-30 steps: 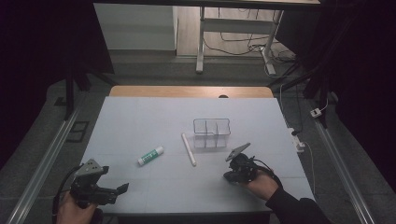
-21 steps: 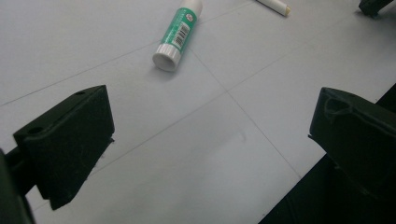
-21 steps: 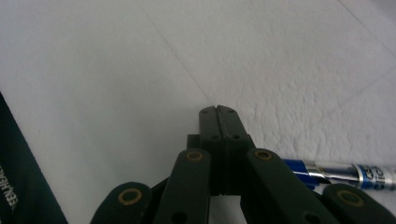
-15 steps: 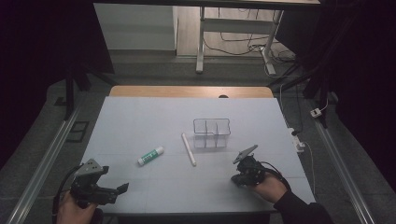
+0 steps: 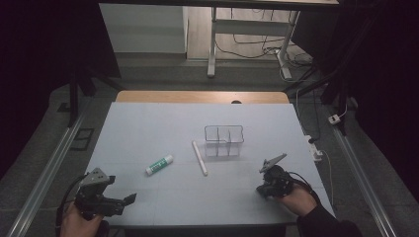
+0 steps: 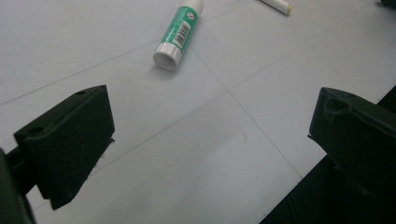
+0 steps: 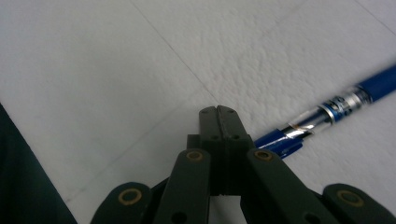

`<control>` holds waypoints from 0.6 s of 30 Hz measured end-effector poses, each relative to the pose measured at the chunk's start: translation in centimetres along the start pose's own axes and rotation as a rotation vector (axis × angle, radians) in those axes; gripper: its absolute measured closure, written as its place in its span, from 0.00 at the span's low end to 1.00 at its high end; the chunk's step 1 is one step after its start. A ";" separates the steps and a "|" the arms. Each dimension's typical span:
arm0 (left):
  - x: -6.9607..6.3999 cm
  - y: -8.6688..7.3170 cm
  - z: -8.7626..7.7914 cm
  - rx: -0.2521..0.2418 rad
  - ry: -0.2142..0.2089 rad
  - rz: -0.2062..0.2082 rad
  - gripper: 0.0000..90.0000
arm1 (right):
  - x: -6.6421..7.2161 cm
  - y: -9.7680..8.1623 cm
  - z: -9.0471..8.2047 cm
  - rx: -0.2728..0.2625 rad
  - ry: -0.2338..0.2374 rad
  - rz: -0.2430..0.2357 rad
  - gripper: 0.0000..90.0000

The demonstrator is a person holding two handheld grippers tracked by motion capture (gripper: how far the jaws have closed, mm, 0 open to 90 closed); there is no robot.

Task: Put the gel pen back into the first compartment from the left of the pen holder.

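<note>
My right gripper (image 5: 267, 187) rests low over the table's near right part, a hand behind it. In the right gripper view its jaws (image 7: 218, 112) are pressed flat together with nothing between them. A blue pen (image 7: 327, 116) with a silver band lies on the white table just right of the tips; whether it touches them I cannot tell. My left gripper (image 5: 123, 201) sits at the near left corner, jaws wide apart and empty (image 6: 210, 140). A green-and-white glue stick (image 5: 159, 165) (image 6: 179, 29) lies ahead of it.
A white marker (image 5: 199, 158) (image 6: 276, 4) lies mid-table beside a clear three-part organizer (image 5: 224, 140). The table's front edge (image 5: 197, 224) runs close below both hands. Cables and a power strip (image 5: 313, 148) lie off the right edge.
My right hand has slid to the right along the near part of the table, its jaws staying shut. The left hand has kept still.
</note>
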State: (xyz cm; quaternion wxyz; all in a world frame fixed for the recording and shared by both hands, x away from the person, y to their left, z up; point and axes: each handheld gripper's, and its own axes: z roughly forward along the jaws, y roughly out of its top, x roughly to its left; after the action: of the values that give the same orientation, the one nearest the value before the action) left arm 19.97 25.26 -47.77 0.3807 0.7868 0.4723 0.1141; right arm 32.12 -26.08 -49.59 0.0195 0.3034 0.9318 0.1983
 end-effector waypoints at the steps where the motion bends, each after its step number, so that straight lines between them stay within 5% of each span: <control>1: 0.0 0.0 0.0 0.000 0.000 0.000 0.00 | -0.1 -0.2 -0.1 -0.001 -0.004 0.004 1.00; 18: 0.0 0.0 0.0 0.004 0.002 -0.002 0.00 | -3.4 -2.9 -1.8 -0.025 -0.067 0.113 1.00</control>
State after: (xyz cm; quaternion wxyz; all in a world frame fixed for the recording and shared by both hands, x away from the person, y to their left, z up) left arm 20.03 25.24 -47.78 0.3788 0.7870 0.4736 0.1136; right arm 33.02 -30.82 -49.32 0.0434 0.3616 0.9095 0.2003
